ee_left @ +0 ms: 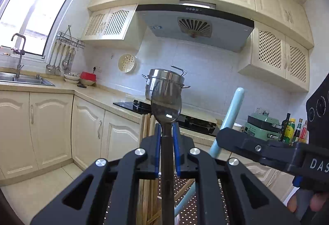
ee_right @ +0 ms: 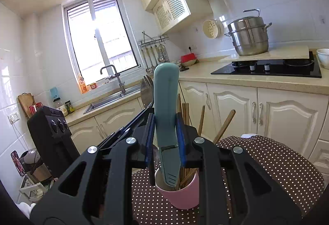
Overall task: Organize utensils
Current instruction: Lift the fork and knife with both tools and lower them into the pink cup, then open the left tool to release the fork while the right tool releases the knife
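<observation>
My left gripper (ee_left: pixel 166 132) is shut on the handle of a metal spoon (ee_left: pixel 166 104), bowl end up. My right gripper (ee_right: pixel 165 132) is shut on a light blue utensil (ee_right: pixel 166 101), handle up, its lower end inside a pink cup (ee_right: pixel 178 192). The cup stands on a brown polka-dot cloth (ee_right: pixel 277 165) and holds several wooden chopsticks (ee_right: pixel 201 120). In the left wrist view the blue utensil (ee_left: pixel 231 116) and the right gripper body (ee_left: pixel 267 149) are at the right, with chopsticks (ee_left: pixel 147 124) behind my fingers. The spoon (ee_right: pixel 146 93) shows left of the blue utensil in the right wrist view.
A kitchen counter (ee_right: pixel 205 73) runs behind with a black hob (ee_right: pixel 267 69), a steel steamer pot (ee_right: pixel 249 38) and a sink (ee_right: pixel 111 99). Ladles hang on a wall rack (ee_right: pixel 153 54). Bottles (ee_left: pixel 292 130) stand at the right.
</observation>
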Available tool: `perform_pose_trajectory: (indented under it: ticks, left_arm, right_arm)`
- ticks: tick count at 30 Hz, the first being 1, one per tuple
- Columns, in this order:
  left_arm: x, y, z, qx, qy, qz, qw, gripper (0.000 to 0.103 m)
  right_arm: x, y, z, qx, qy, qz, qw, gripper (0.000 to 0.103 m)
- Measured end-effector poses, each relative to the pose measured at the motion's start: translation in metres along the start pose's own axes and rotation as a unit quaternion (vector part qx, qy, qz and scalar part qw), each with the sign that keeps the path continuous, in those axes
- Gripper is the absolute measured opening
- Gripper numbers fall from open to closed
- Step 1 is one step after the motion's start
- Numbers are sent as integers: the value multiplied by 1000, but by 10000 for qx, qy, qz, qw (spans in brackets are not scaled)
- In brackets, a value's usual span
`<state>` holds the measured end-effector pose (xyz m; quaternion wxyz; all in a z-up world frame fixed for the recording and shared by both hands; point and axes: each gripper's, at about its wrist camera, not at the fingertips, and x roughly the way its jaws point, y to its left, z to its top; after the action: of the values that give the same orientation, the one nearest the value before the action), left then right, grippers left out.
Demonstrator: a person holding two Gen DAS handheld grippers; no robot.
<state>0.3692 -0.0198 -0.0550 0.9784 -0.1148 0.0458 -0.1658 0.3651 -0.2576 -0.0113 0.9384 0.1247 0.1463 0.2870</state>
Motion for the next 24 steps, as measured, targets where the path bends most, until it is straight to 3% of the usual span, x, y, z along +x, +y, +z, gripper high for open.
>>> perform_pose_trajectory:
  ticks: [8, 10, 14, 24]
  left_arm:
    - [11, 13, -15, -79, 285, 46, 9996, 12]
    - [12, 14, -16, -99, 358, 74, 9993, 22]
    - [7, 15, -15, -10, 321, 158, 9994, 25]
    - [-14, 13, -10, 167, 333, 496, 9981, 49]
  right_arm:
    - [14, -9, -15, 96, 235, -15, 9997, 21]
    - [15, -9, -17, 108, 264, -23, 9996, 21]
    - [16, -7, -19, 113, 310, -28, 9995, 21]
    - [19, 0, -25, 130, 450, -38, 9989, 21]
